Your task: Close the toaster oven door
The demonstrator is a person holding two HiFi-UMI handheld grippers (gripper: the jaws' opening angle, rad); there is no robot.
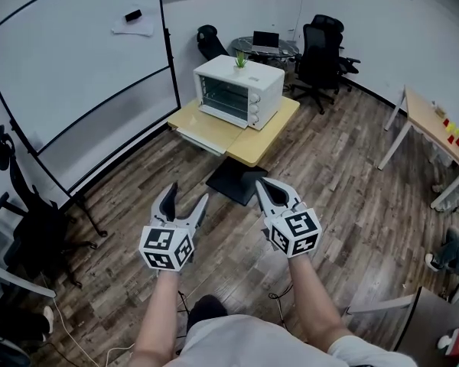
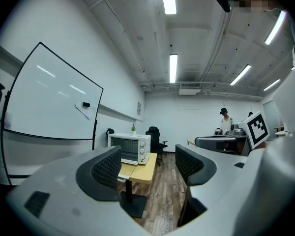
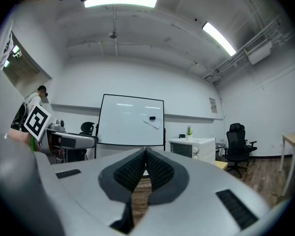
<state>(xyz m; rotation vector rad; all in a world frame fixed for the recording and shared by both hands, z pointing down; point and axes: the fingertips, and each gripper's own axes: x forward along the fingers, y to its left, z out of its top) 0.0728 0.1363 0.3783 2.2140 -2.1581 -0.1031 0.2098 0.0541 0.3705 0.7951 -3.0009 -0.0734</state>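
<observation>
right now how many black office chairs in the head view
3: a chair behind the toaster oven, a chair right of the round table, a chair at the left edge by the whiteboard. Another may hide behind the second.

The left gripper (image 1: pixel 188 194) points level with jaws wide apart and empty; beside it, the right gripper (image 1: pixel 265 185) points level, jaws pressed together.

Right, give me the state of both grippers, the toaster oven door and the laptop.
left gripper: open, nothing between its jaws.
right gripper: shut, empty.
toaster oven: door too far off to tell open from shut.
laptop: lid open.
</observation>
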